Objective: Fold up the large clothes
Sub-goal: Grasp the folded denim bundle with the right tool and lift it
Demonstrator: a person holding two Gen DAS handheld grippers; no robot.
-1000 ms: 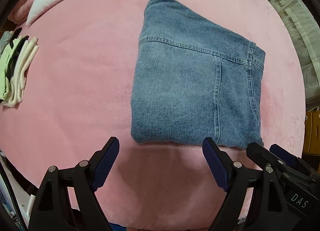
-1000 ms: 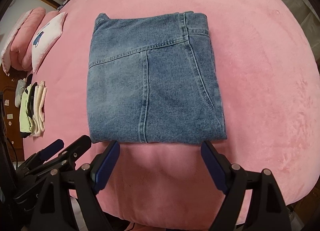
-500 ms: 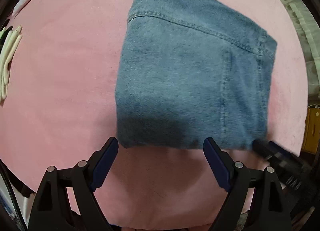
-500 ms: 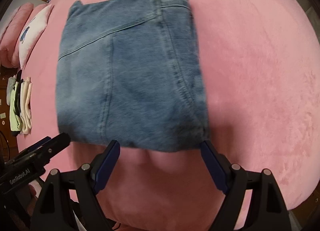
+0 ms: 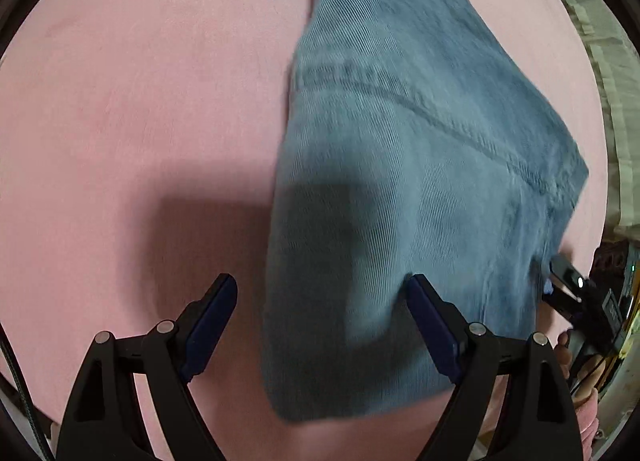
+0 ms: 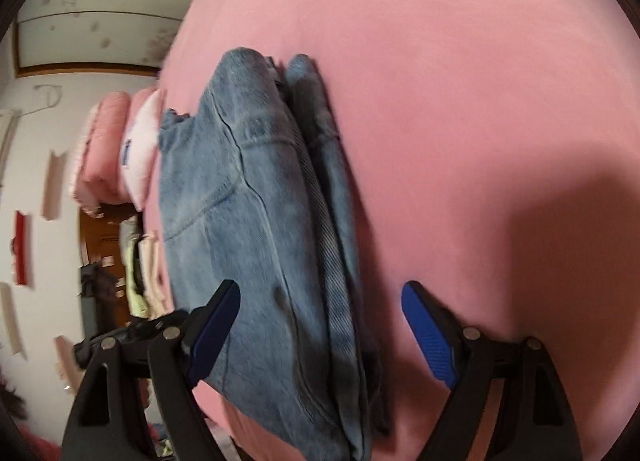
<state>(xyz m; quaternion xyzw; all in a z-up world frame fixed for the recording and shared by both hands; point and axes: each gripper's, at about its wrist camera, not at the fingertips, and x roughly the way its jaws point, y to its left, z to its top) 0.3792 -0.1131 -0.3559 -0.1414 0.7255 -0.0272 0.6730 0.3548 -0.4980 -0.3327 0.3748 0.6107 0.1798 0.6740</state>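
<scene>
While the folded jeans (image 5: pixel 400 181) lay on the pink bed (image 5: pixel 140 101), the left gripper (image 5: pixel 322 325) and right gripper (image 6: pixel 320 331) were spread wide, each straddling one edge.

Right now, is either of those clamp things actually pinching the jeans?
No. Both the left gripper and the right gripper stand wide open around edges of the folded jeans, pads not pressing the denim.

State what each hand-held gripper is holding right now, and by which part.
Nothing is held. The left hand-held gripper and right hand-held gripper stand open astride opposite side edges of the folded jeans, pads not pressing.
</scene>
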